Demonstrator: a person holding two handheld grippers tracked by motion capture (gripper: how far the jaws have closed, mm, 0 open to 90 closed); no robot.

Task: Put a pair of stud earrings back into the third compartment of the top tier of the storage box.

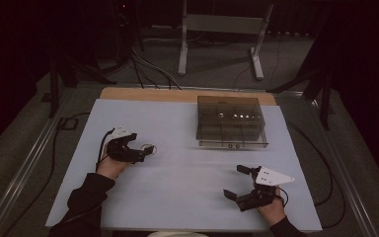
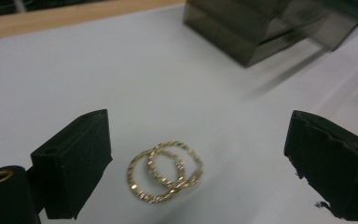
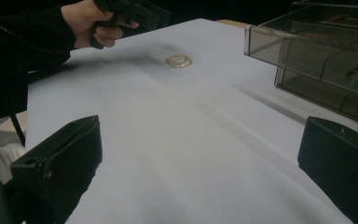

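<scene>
Two thin gold hoops (image 2: 165, 177) lie overlapped on the white sheet (image 1: 187, 173); in the high view the hoops (image 1: 149, 148) are left of centre. My left gripper (image 2: 200, 140) stands open with a black jaw on either side of the hoops, and neither pad touches them. In the high view the left gripper (image 1: 145, 150) points right from the hand. My right gripper (image 1: 234, 181) rests near the front right, open and with nothing between its jaws (image 3: 196, 163). From there the hoops (image 3: 178, 60) and the left gripper (image 3: 130, 11) appear farther off.
A smoked clear compartment box (image 1: 231, 121) with a lid sits at the back right of the sheet, close to the right gripper's far side (image 3: 317, 51). A wooden table edge (image 1: 148, 94) runs behind. Cables and a metal stand (image 1: 222, 29) are on the floor beyond.
</scene>
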